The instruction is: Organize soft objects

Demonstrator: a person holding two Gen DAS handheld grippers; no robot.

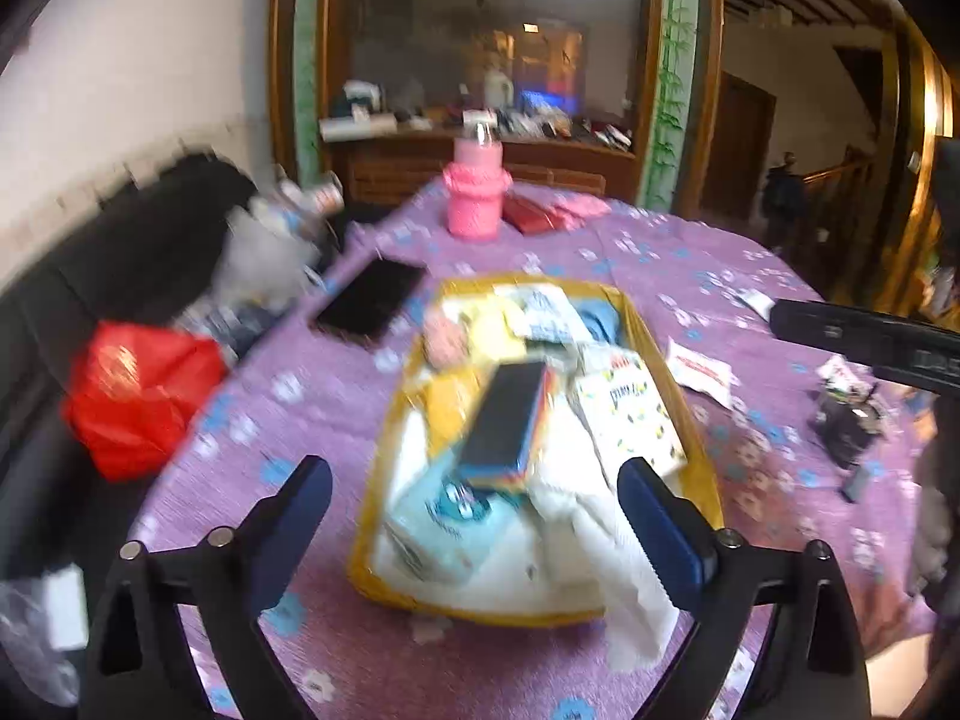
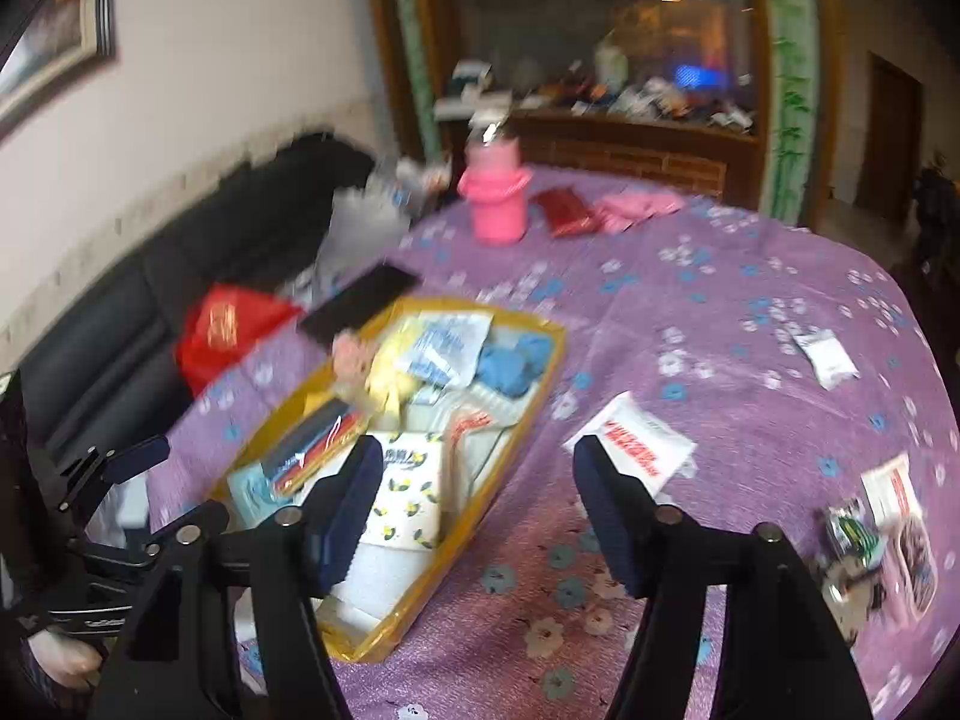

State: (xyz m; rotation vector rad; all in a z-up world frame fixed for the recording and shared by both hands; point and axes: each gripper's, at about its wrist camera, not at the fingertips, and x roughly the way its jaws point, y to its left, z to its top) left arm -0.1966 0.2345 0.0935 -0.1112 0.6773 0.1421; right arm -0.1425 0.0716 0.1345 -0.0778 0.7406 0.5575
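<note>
Both tools hang over the tabletop [image 2: 750,276] with nothing between their pads: left tool [image 1: 474,495] spread wide above the yellow tray [image 1: 699,420], right tool [image 2: 477,510] moderately open and hovering just right of it. Tray's already stuffed with soft packs, a blue cloth [image 2: 510,366] and a stiff boxed item [image 1: 501,420] lying on top. Loose sachets remain: a white-and-red packet [image 2: 636,450] just beyond the right tool, a smaller one [image 2: 825,357] well apart. They look light, floppy and slick, so I'd pinch across the flat middle or an edge. Pink bottle [image 2: 495,204] stands far back, clear of the route, and the dark phone [image 1: 369,303] lies just beside the tray
</note>
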